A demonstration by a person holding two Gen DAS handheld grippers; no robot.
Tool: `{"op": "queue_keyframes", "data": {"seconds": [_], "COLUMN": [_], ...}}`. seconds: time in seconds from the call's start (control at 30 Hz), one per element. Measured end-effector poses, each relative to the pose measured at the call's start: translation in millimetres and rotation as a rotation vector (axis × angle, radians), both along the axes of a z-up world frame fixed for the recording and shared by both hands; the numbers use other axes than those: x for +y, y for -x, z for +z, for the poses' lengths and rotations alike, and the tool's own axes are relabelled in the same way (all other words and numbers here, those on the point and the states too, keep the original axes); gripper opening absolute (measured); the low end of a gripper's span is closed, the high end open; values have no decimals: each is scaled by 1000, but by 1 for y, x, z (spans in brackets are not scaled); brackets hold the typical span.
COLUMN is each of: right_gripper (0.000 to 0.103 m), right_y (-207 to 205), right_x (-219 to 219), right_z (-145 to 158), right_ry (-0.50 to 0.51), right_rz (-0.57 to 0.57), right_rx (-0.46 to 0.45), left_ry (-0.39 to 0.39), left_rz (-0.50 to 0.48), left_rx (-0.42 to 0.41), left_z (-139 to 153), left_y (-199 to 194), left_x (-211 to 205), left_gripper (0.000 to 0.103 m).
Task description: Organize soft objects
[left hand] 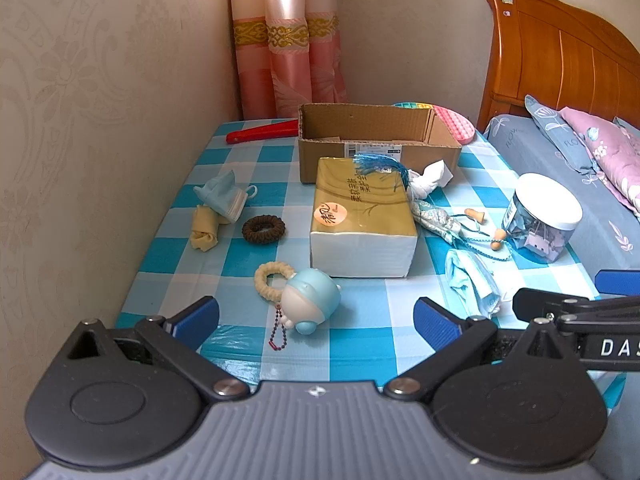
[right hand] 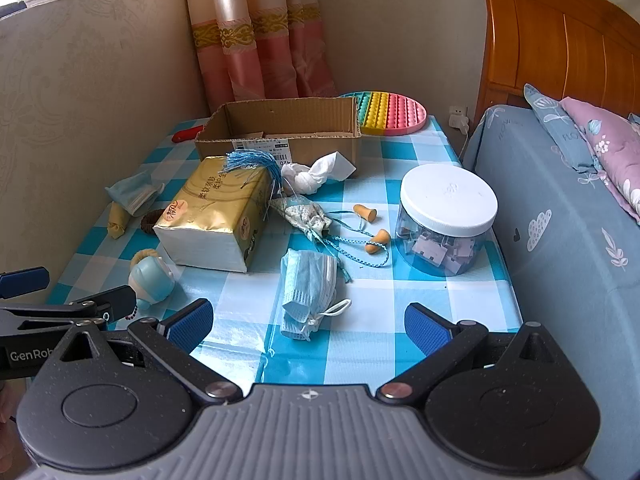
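Note:
An open cardboard box (left hand: 376,142) (right hand: 280,130) stands at the back of the checked table. A gold tissue pack (left hand: 360,216) (right hand: 216,216) lies before it. A blue toy keychain (left hand: 310,300) (right hand: 152,278) with a cream scrunchie (left hand: 272,278) lies just ahead of my open, empty left gripper (left hand: 316,320). A crumpled blue face mask (right hand: 308,290) (left hand: 472,280) lies just ahead of my open, empty right gripper (right hand: 308,324). Another mask (left hand: 224,196), a yellow cloth roll (left hand: 204,228), a brown scrunchie (left hand: 263,230), a white cloth (right hand: 316,174), a tasselled sachet (right hand: 306,214) and orange earplugs (right hand: 376,240) lie around.
A clip jar with a white lid (right hand: 446,220) (left hand: 544,216) stands at the table's right. A rainbow pop-it mat (right hand: 390,112) lies behind the box, a red tool (left hand: 260,132) at back left. Wall on the left, bed (right hand: 560,208) on the right.

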State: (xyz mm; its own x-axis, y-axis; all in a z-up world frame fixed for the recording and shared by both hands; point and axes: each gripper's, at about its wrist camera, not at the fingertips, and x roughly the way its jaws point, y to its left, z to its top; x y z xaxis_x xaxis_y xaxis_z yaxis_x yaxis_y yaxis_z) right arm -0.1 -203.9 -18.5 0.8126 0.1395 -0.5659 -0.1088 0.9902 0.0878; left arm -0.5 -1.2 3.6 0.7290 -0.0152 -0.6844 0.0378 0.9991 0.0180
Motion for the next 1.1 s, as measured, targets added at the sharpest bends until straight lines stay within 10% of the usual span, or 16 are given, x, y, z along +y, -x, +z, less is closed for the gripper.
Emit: {"op": "queue_keyframes", "data": {"seconds": [1.1], "right_gripper": [103], "right_y": [-8], "right_x": [4], "right_z": [0], "right_ry": [11], "right_rz": [24], "right_rx": [-15], "left_ry": [12], "left_rz": [-4], "left_rx": [-1], "left_z": [-6], "left_y": [-9], "left_x": [1], "left_gripper": [102]}}
